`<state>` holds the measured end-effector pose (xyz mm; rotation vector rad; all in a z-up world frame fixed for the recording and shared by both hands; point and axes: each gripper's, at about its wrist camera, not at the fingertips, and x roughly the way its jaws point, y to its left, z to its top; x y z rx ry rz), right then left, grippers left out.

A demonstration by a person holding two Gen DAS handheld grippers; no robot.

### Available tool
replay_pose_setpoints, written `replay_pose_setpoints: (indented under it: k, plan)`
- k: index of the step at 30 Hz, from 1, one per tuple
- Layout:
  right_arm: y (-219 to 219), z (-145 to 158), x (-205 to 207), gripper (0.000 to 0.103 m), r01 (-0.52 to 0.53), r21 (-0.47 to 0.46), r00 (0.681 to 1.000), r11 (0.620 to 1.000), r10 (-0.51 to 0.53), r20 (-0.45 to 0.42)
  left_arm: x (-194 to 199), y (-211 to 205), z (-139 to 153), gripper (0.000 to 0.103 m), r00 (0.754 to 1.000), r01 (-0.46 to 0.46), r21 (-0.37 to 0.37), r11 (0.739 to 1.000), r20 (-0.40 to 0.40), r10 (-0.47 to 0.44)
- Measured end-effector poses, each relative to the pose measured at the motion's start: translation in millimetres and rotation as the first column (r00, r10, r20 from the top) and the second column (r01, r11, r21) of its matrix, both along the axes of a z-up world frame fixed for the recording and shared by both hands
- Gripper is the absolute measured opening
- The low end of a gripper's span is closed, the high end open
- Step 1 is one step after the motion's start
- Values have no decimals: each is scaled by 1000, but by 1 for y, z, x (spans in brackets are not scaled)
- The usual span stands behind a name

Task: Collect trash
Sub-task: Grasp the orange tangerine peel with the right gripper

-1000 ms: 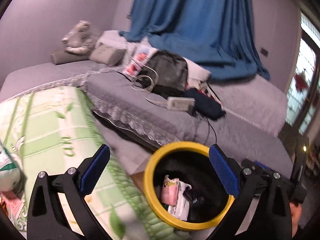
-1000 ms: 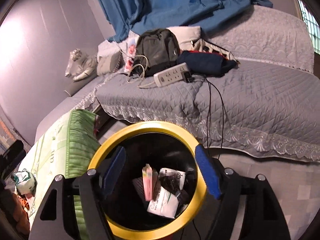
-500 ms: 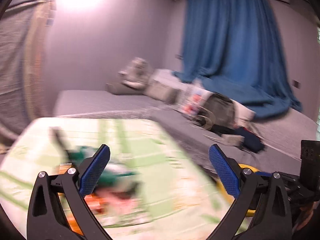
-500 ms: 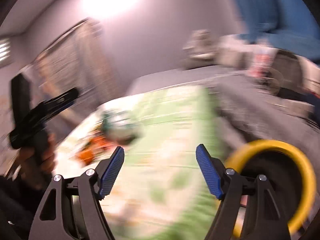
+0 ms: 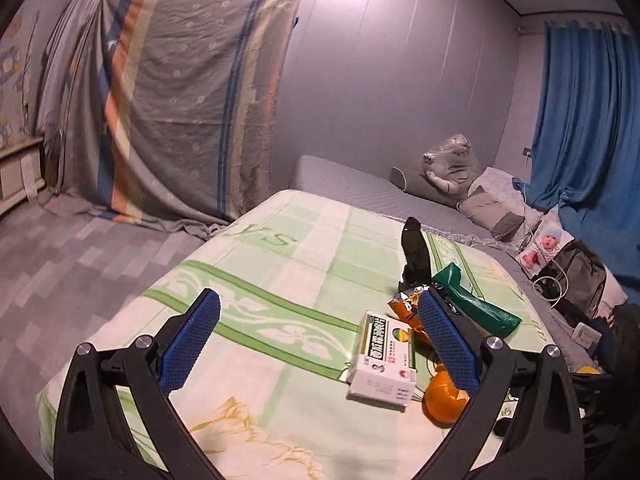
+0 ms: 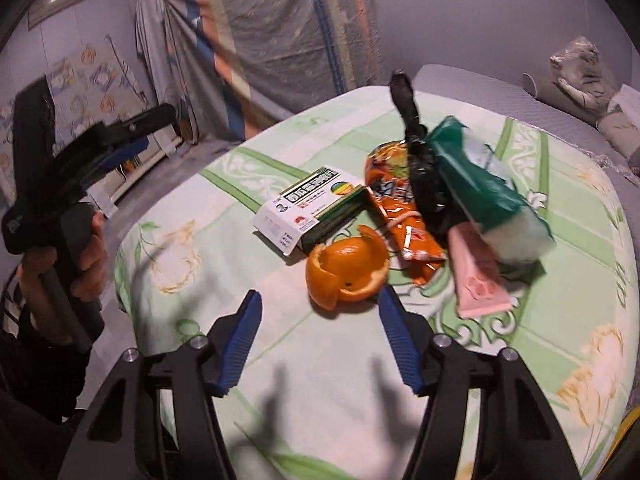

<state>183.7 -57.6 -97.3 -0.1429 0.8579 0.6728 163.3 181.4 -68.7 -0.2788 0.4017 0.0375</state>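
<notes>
- Step in hand: the approach to the next piece of trash. The right gripper [image 6: 320, 334] hangs over the green-patterned cloth [image 6: 320, 408] with its jaws closing and nothing between them; the orange peel [image 6: 347, 270] lies just beyond its fingertips and is the likeliest target.
- Left gripper [image 5: 316, 344]: jaws spread wide and empty, above the cloth on the side of the pile away from the bed [image 5: 360, 188].
- Where the trash lies: in one cluster toward the cloth's bed-side edge, with the white medicine box [image 6: 310, 206] next to the orange snack wrapper [image 6: 404, 216]; beyond these are a black bag [image 6: 420, 168], a green bag [image 6: 480, 184] and a pink packet [image 6: 480, 284].
- Long axes: the box runs slantwise from the peel toward the cloth's far edge; the wrapper and pink packet run roughly near to far. The black bag's twisted end stands up, tilted toward the far edge.
- Next move calls for: lowering the right gripper so its pads straddle the peel's curled rim, then pinching lightly.
- Hedge: motion blur on the green bag leaves its pale contents unidentifiable.
</notes>
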Motion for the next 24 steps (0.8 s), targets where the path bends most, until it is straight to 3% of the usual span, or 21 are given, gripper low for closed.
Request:
replay_pose_setpoints:
  k: [1, 8, 14, 18, 24]
  plan:
    - [5, -4, 2, 48, -5, -9, 1000, 1000, 4, -6, 0, 5, -2, 95, 1000, 2, -15, 1000, -2, -2]
    - [31, -26, 24, 41, 7, -100, 999, 995, -12, -50, 4, 12, -18, 95, 998, 44, -40, 998, -38, -46]
    - [42, -41, 33, 22, 16, -151, 998, 988, -26, -63, 15, 10, -30, 95, 992, 69, -32, 997, -99, -71]
    - [34, -35, 33, 15, 21, -95, 996, 995, -29, -86, 21, 1, -34, 95, 984, 105, 0, 994, -142, -104]
    - [-7, -13, 29, 14, 62, 98, 989, 993, -47, -142, 34, -26, -41, 95, 960, 200, 32, 979, -206, -189]
